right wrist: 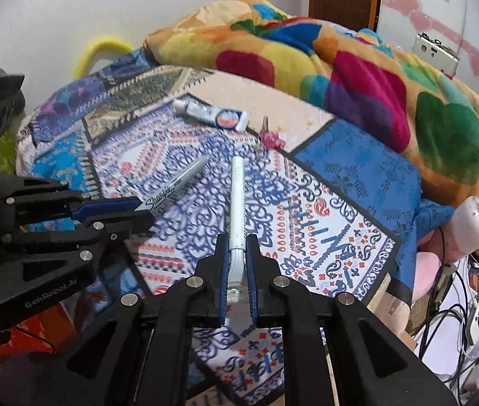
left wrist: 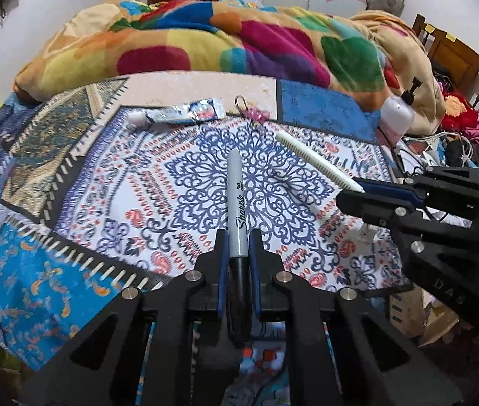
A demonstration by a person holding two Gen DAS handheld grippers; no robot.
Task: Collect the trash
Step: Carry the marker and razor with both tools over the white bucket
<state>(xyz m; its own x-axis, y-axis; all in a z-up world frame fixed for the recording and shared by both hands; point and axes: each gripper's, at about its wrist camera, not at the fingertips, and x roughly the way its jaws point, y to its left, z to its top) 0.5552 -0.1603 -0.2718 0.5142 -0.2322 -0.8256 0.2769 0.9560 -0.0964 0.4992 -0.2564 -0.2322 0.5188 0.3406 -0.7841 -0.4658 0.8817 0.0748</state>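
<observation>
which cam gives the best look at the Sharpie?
Left wrist. The Sharpie marker runs straight up the frame from the left tool, which is shut on its black cap end, with the logo sharp and the whole barrel visible. The right wrist view shows it small and oblique at left, its cap end hidden inside that tool.

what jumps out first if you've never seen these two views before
Most striking is that each gripper is clamped on a slim stick: the left gripper holds a black Sharpie marker and the right gripper a white pen, both angled out over the patterned bedsheet. Behind them a bright multicoloured blanket is heaped across the far side of the bed, with a toothpaste tube lying just in front of it.
</observation>
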